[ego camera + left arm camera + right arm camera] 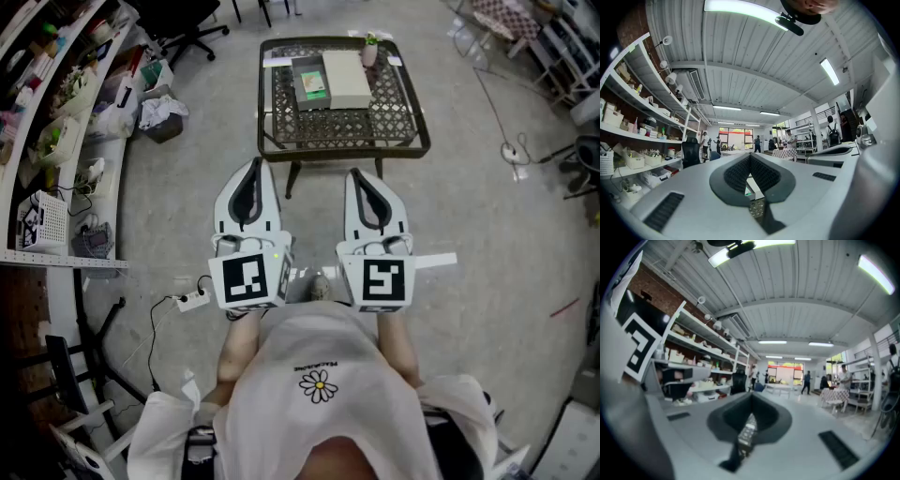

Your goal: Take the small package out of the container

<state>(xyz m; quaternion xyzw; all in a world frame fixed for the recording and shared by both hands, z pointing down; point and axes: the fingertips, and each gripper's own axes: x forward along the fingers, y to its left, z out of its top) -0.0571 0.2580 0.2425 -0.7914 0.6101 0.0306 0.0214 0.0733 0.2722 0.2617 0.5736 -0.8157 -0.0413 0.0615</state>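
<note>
The task looks not yet started. The left gripper [255, 171] hangs in the air short of the table [281, 146], its fingers together with nothing between them. On the table's mesh top, well apart from both grippers, sits the container [298, 75], and inside it lies what seems to be the small package [315, 88], with a green patch on it. A cream box [346, 79] rests just beside the container. The right gripper [357, 178] is level with the left, its fingers likewise pressed together and empty. Reaching, opening, grasping and lifting out all remain.
</note>
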